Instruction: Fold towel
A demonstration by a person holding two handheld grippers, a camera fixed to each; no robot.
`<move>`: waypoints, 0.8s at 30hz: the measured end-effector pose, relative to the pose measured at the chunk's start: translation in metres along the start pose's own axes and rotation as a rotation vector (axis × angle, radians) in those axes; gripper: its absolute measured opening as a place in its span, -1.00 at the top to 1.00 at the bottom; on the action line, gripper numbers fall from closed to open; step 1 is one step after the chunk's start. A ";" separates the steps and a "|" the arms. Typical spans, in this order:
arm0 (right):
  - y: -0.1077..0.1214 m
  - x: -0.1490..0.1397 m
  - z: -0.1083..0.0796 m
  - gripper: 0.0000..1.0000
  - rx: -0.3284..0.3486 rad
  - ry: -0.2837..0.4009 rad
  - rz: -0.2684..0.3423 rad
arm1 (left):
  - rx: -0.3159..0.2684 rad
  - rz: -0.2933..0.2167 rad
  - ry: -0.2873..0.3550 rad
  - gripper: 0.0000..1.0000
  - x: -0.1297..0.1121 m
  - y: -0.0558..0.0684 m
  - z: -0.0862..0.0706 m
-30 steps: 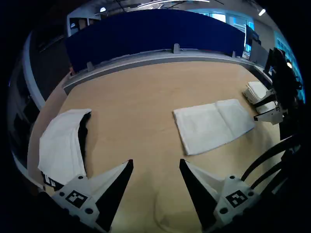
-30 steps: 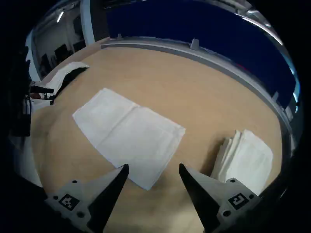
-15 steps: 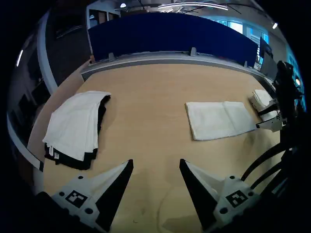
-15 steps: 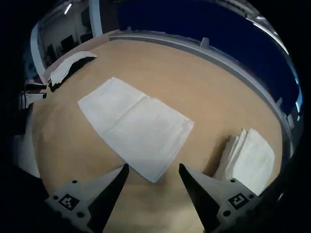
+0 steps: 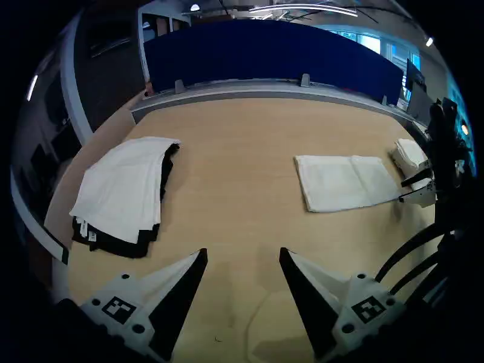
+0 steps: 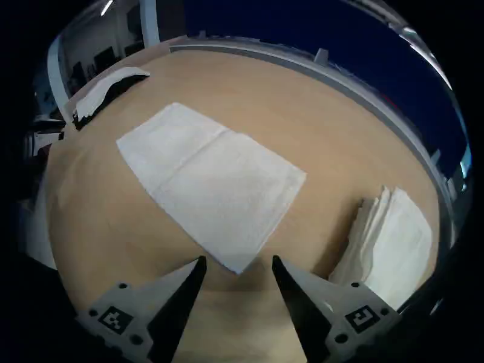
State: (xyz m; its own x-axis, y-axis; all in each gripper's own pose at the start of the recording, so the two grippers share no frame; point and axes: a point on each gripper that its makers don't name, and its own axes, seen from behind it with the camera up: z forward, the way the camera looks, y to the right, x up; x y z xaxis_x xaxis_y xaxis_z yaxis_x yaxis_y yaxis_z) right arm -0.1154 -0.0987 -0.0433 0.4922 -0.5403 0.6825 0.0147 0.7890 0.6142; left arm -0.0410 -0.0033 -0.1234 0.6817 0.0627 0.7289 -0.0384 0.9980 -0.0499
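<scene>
two risks are judged: only the top layer of the white, half-folded towel (image 6: 212, 187), lying flat on the pale wooden desk (image 6: 339, 139), may be pinched, or the cloth may be dragged askew, since the right gripper (image 6: 238, 259) has its jaws open and empty with the towel's near corner between their tips. the left gripper (image 5: 242, 251), jaws wide and empty, is held well apart from it. compared with a second ago, that corner is seen nearer the right jaws, now slightly narrower.
</scene>
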 end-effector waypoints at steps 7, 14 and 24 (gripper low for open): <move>-0.004 -0.011 0.004 -0.04 0.012 -0.021 0.003 | -0.005 -0.002 0.001 -0.76 -0.002 -0.002 -0.003; -0.006 -0.011 0.006 0.35 0.020 -0.019 0.017 | -0.007 0.000 -0.001 -0.76 -0.003 -0.002 -0.002; -0.003 -0.009 0.007 0.90 0.009 -0.016 0.012 | -0.008 0.000 -0.002 -0.76 -0.003 -0.003 0.000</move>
State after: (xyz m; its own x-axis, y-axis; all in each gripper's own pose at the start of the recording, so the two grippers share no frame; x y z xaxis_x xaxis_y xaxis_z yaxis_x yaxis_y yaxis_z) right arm -0.1259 -0.0980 -0.0480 0.4780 -0.5359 0.6960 0.0010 0.7927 0.6096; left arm -0.0426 -0.0067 -0.1255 0.6803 0.0626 0.7303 -0.0324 0.9979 -0.0554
